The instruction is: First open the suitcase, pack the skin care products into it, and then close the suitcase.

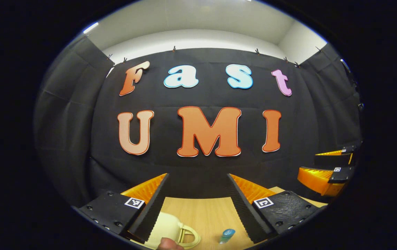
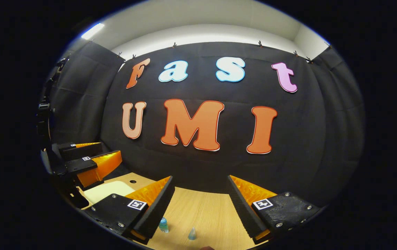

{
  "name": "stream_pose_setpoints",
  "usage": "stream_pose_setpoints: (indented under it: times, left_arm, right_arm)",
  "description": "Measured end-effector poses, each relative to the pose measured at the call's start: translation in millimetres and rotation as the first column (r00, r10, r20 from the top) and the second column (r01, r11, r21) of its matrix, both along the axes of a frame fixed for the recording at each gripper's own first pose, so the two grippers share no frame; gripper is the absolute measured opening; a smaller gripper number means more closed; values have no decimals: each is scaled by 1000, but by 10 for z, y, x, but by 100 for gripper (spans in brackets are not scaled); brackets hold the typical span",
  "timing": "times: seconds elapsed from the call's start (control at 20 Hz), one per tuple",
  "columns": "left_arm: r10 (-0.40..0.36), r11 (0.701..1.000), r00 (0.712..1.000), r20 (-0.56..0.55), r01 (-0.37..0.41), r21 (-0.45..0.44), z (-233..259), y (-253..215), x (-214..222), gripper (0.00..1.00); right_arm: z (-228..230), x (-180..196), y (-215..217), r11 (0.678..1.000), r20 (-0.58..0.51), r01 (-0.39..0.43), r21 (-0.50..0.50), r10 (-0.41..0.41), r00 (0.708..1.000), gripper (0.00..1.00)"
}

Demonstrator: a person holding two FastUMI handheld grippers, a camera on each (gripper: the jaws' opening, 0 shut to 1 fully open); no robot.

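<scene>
A cream suitcase (image 1: pixel 168 225) with a loop handle (image 1: pixel 188 235) lies on the wooden table (image 1: pixel 205 211), below my left gripper (image 1: pixel 197 175), which stands open and holds nothing. A small blue bottle (image 1: pixel 226 235) stands to the right of the handle. In the right gripper view the suitcase (image 2: pixel 109 191) shows its flat top at the lower left. The blue bottle (image 2: pixel 163 225) and a smaller pale bottle (image 2: pixel 192 234) stand on the table (image 2: pixel 205 211). My right gripper (image 2: pixel 200 177) hangs open above them, empty.
Both grippers are held up side by side facing the black back wall. The right gripper (image 1: pixel 323 166) shows at the right edge of the left gripper view, the left gripper (image 2: pixel 94 154) at the left of the right gripper view. A fingertip (image 1: pixel 167 244) pokes in beside the suitcase.
</scene>
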State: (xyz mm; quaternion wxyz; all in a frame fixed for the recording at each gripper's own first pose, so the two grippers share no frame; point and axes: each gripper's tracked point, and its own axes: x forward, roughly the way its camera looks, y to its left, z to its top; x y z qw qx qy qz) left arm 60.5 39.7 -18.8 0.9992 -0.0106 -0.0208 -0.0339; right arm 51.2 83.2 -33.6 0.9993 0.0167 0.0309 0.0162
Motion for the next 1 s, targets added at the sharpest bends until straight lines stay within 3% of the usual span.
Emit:
stream_pose_setpoints:
  times: [0.2,0.5,0.6,0.8,1.0]
  left_arm:
    - [22,994,999,-38,-18,106,-227,2,3,98]
    - [6,959,986,-165,41,280,-916,6,-34,98]
    - [-9,932,980,-200,81,354,-1156,-21,-22,98]
    - [-42,840,971,-235,162,518,-1551,-113,17,98]
    - [-60,783,952,-301,232,577,-1966,-125,49,94]
  right_arm:
    - [-44,59,-2,1000,-1,-19,11,19,1000,95]
    - [-179,19,-96,1000,-22,-8,-5,8,1000,95]
    - [-229,-5,-133,1000,-32,-2,-21,1,999,95]
    - [-283,-31,-198,1000,-50,12,-27,-14,999,95]
    - [-283,-53,-294,999,-55,39,-36,-41,998,95]
